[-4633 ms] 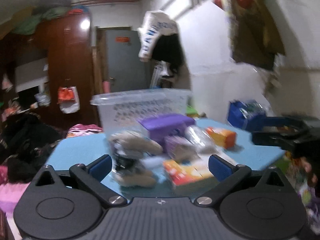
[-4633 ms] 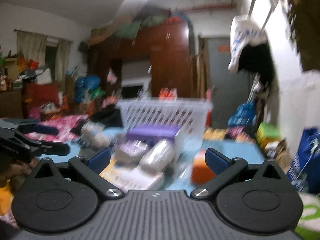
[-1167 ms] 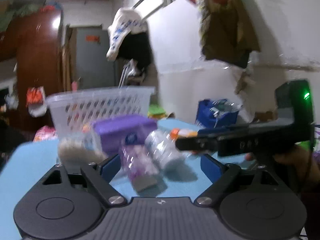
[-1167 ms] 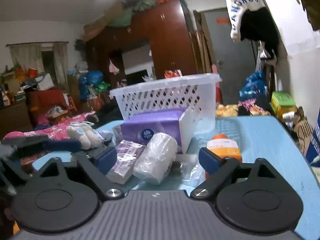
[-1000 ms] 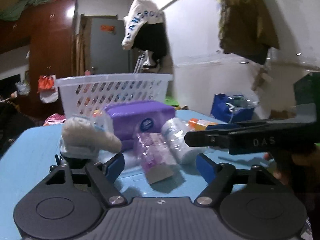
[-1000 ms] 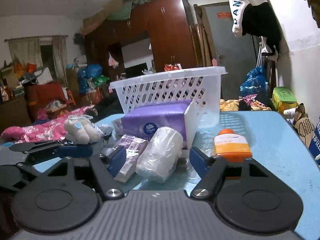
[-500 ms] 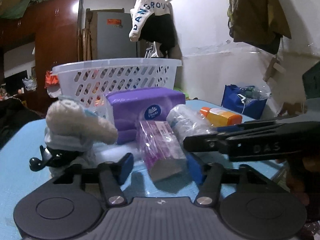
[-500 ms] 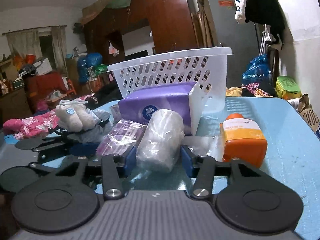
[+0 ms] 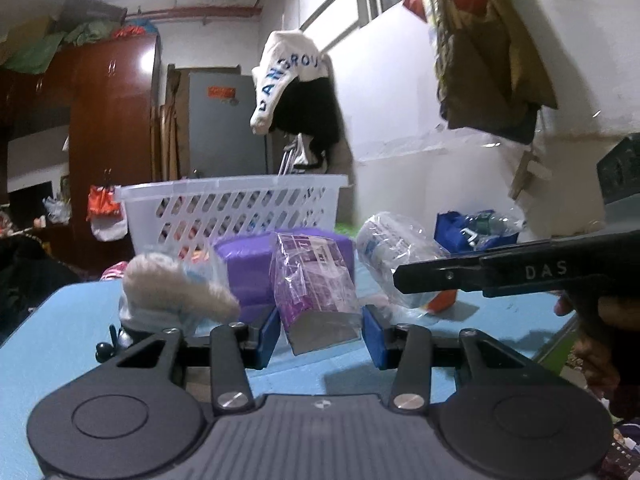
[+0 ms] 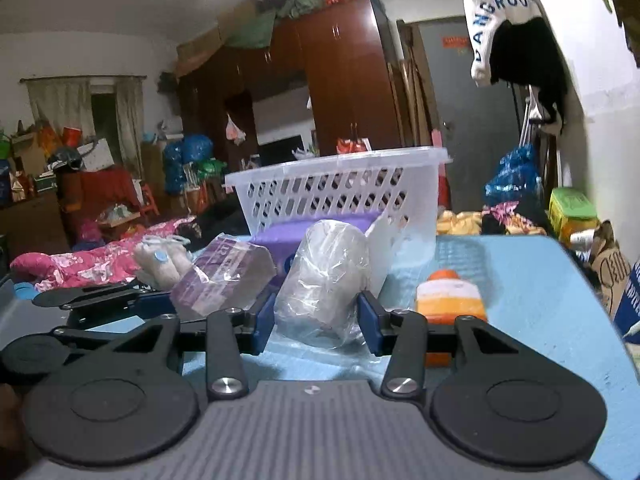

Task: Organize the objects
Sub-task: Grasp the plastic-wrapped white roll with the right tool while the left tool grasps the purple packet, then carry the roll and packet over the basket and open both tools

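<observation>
My left gripper (image 9: 320, 330) has its pads pressed on the near end of a purple packet (image 9: 316, 280), and my right gripper (image 10: 316, 322) squeezes the near end of a clear-wrapped roll (image 10: 324, 276). Both sets of jaws have just been closing and now stand about half shut, each gripping its item. I take hold at the near ends, I judge, because those are the parts that face me and leave the rest free to clear the pile.

The packet tilts: its long axis runs away from me and upward, its far end raised toward the basket. The roll does much the same, with its long axis pointing away and up and its far, rounded end leaning toward the basket. Both appear lifted at the far end; whether the near ends have left the table (image 10: 540, 312) I cannot tell.

Just right of the roll an orange bottle (image 10: 450, 298) stands near the table's middle. Left of the packet lies a plush toy (image 9: 176, 290). Behind them sits a purple tissue pack (image 9: 248, 268), and beyond it, toward the far edge, the white basket (image 9: 236, 204), probably where these things belong.
</observation>
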Motion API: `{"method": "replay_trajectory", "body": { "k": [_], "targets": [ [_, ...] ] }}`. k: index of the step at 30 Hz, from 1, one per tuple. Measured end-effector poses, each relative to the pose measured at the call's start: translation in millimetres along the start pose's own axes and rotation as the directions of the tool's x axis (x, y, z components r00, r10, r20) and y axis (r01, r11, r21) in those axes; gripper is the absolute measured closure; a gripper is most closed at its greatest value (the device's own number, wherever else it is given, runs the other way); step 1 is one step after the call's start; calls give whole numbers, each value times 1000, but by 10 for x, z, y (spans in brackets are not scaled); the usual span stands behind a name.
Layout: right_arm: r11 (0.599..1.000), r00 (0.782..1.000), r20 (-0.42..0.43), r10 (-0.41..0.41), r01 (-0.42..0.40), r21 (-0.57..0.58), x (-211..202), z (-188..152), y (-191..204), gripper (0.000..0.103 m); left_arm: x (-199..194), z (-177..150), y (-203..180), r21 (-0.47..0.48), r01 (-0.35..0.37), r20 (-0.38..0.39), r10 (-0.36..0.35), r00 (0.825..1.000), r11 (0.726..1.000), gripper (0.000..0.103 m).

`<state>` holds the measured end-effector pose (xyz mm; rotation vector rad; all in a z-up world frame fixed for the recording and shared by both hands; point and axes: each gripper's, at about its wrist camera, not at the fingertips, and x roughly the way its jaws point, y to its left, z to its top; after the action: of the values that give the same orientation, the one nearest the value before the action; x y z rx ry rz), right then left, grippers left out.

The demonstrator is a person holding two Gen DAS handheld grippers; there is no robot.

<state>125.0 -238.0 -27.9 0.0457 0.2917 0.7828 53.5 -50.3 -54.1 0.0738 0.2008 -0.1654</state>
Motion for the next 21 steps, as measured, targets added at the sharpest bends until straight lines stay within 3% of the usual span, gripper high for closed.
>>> {"method": "replay_trajectory", "body": {
  "k": [6, 11, 17, 21],
  "targets": [
    [999, 999, 25, 48, -48, 17, -29, 46, -42, 55, -63, 91, -18, -13, 25, -1, -25, 1000, 1000, 54],
    [999, 997, 60, 52, -52, 3, -114, 143, -29, 55, -315, 377, 105, -46, 67, 66, -64, 996, 997, 54],
    [997, 992, 118, 50, -44, -60, -133, 608, -16, 55, -428, 942, 492, -67, -5, 164, 16, 986, 998, 54],
    [987, 993, 114, -27, 44, -152, 165, 1064, 38, 55, -75, 1400, 708, -58, -69, 141, 77, 987, 996, 54]
  ]
}}
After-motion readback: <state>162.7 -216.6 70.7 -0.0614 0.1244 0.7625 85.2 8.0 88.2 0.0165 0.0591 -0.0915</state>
